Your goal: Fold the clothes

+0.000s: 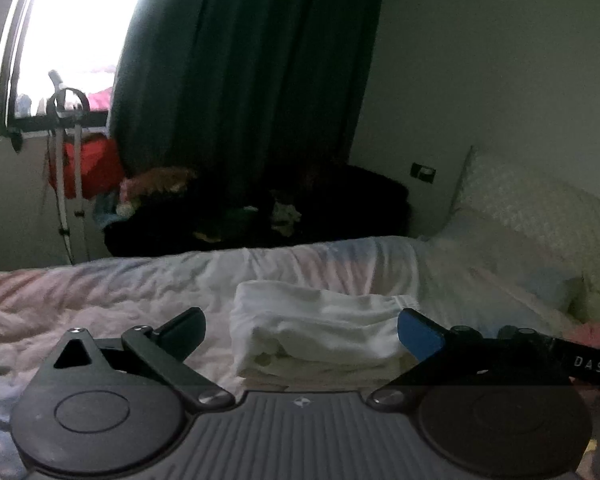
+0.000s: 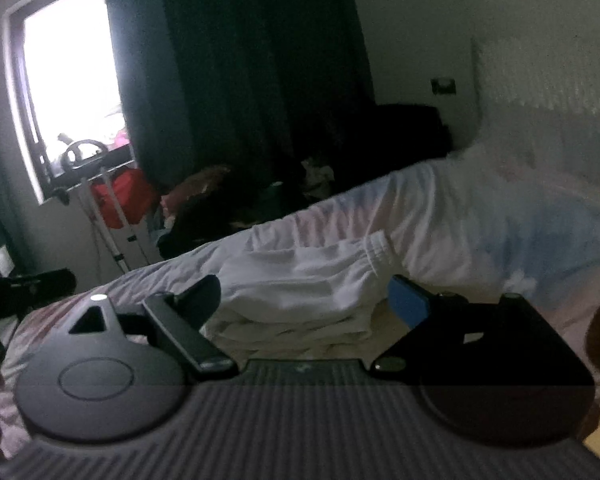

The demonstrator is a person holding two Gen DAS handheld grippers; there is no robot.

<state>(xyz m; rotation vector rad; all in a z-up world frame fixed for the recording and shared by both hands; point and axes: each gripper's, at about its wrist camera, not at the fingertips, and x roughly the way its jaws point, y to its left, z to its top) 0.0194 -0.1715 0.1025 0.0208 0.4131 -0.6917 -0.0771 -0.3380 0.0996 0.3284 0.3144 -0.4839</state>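
Both grippers, left gripper (image 1: 300,330) and right gripper (image 2: 304,300), are being held with jaws apart around nothing. White garment (image 1: 316,332) is lying folded on bed (image 1: 100,300); whether another fold is needed cannot be judged.

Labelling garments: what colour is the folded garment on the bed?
White. The folded garment shows best in the left wrist view, lying on the pink-and-pale-blue bedspread.

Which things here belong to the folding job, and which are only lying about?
Job: folded white garment, left gripper, right gripper, both open.

Lying about: pillow, dark curtain, red bag, dark clothes heap.
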